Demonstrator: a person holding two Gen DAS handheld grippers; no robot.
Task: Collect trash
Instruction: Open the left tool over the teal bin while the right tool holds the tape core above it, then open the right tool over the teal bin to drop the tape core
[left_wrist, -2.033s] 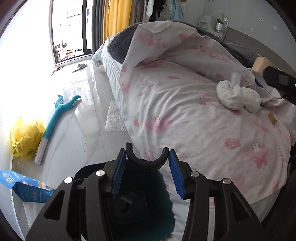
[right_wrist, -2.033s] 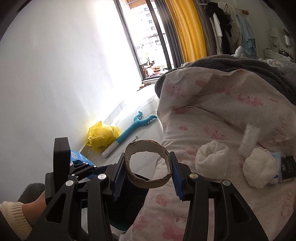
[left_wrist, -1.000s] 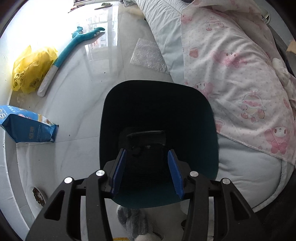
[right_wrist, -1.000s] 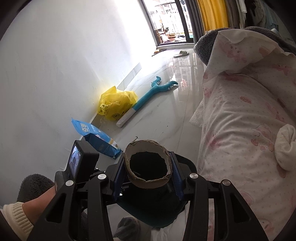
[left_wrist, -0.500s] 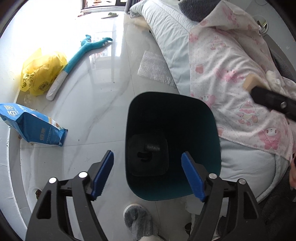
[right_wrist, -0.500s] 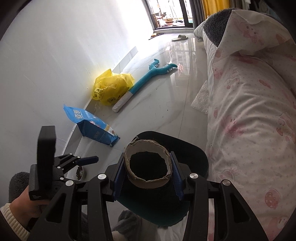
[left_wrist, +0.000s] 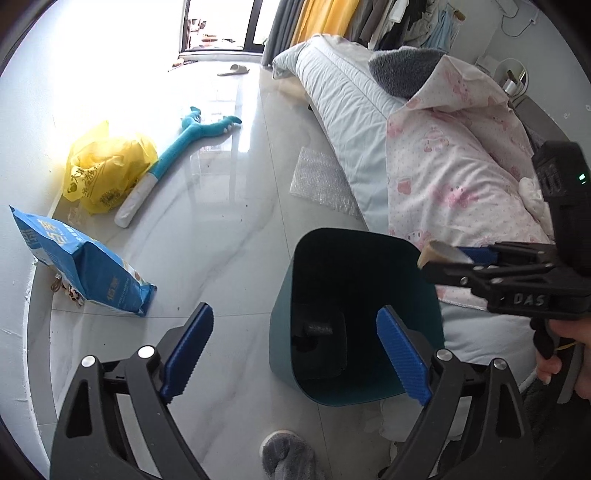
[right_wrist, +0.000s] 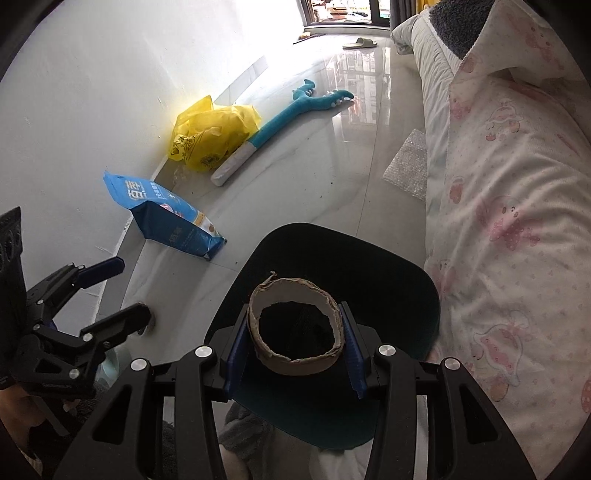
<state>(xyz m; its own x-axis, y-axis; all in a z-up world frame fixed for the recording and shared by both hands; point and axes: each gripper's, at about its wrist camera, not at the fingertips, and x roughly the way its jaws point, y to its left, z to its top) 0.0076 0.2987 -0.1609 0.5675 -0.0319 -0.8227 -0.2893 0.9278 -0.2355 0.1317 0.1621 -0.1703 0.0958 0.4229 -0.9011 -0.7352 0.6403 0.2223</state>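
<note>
Through the left wrist camera, my left gripper (left_wrist: 293, 349) has just been opening and now gapes wide with nothing between its blue pads; the teal trash bin (left_wrist: 282, 332) sits ahead, partly behind the right-hand pad, its mouth tilted toward me.

Through the right wrist camera, my right gripper (right_wrist: 293, 341) pinches a cardboard ring (right_wrist: 295, 360) by its sides, its open bore facing the lens, directly over the bin's dark opening.

Teal bin (left_wrist: 291, 354), brown cardboard ring (right_wrist: 295, 325), yellow bag (left_wrist: 107, 166), blue packet (left_wrist: 85, 266), pink-printed white quilt (left_wrist: 454, 162)
</note>
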